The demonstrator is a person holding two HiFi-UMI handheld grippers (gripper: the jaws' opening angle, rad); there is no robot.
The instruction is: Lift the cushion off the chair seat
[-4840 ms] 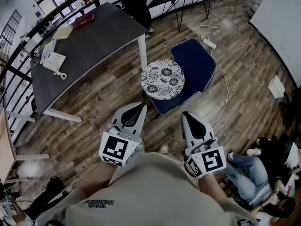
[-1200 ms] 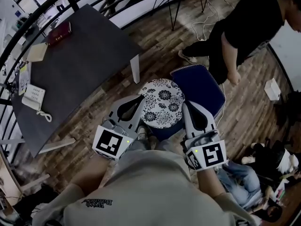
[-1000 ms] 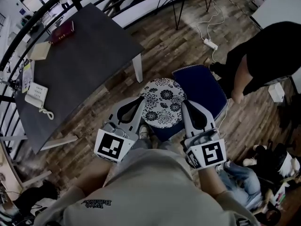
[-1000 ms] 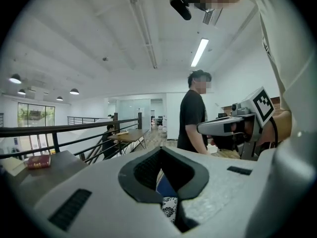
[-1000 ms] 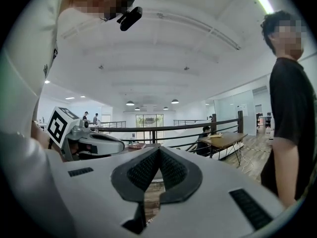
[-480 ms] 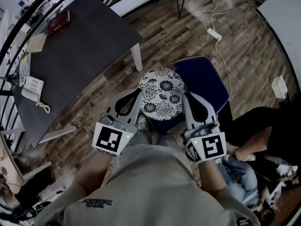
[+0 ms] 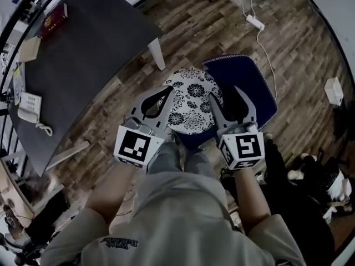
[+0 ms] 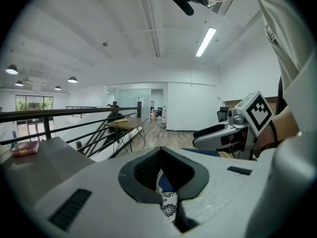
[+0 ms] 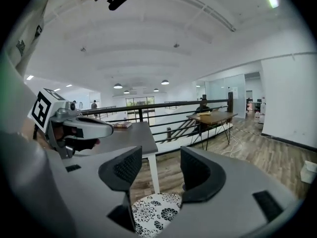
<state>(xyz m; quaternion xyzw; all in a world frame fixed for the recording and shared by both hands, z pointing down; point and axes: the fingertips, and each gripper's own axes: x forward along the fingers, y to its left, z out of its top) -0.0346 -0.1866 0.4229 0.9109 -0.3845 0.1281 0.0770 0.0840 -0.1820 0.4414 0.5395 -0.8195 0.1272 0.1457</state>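
The round white cushion (image 7: 191,101) with black flowers lies over the left part of the blue chair seat (image 7: 249,82). My left gripper (image 7: 170,90) is at the cushion's left edge with its jaws closed; in the left gripper view, flowered fabric (image 8: 169,208) shows inside the closed jaws of that gripper (image 8: 162,153). My right gripper (image 7: 224,93) is at the cushion's right edge and its jaws are opening. The cushion (image 9: 153,213) lies low between and beneath the right gripper's (image 9: 161,157) pads, which do not press on it.
A dark table (image 7: 83,54) stands to the left, one white leg (image 7: 157,53) close to the cushion, with a red book (image 7: 52,19) and a phone (image 7: 28,107) on it. A power strip (image 7: 254,21) and its cable lie beyond the chair. A person (image 7: 327,190) sits at the lower right.
Both grippers and the cushion between them have sunk toward the chair. The right jaws, closed before, now stand apart. The person in black has left the right side of the view.
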